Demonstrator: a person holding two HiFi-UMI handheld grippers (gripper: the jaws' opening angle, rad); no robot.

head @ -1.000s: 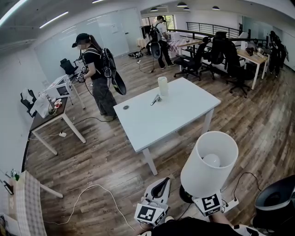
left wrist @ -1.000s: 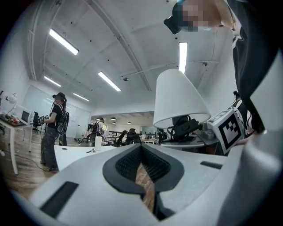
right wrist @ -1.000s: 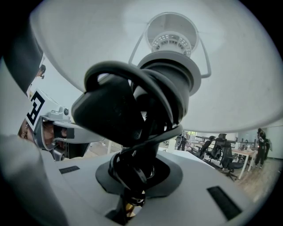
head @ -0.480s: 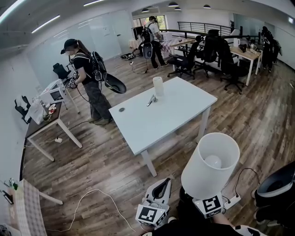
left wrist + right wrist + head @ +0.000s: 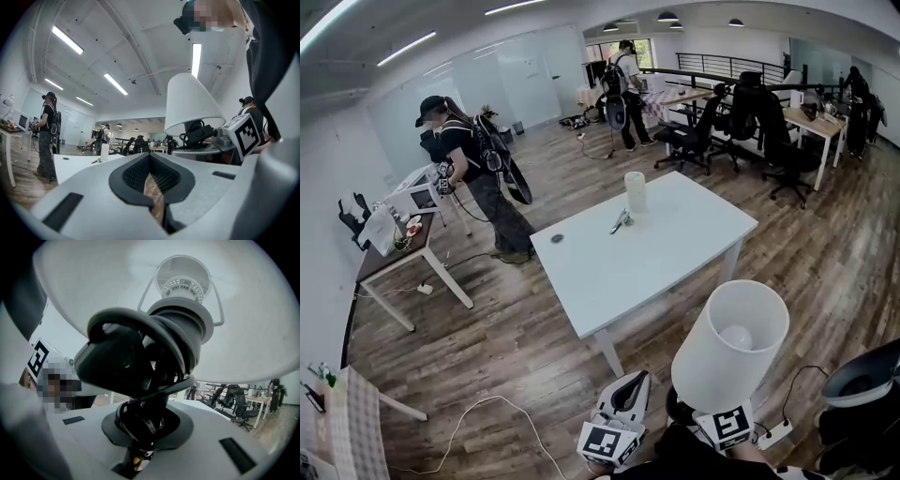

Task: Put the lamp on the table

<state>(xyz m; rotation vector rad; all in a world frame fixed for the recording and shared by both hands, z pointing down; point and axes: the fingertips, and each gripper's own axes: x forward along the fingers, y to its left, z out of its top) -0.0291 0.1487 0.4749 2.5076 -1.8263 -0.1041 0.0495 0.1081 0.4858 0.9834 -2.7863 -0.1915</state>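
Office, wood floor (image 5: 487,319); white table (image 5: 675,253) ahead. My right claw (image 5: 136,451) clamped on lamp (image 5: 731,347) stem, lamp in air short of table. Left claw (image 5: 151,164) closed, empty. Only right gripper view shows cord (image 5: 154,333) wound round stem.

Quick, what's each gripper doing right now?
Left gripper: jaws closed, nothing between them.
Right gripper: jaws closed on the stem of the lamp.
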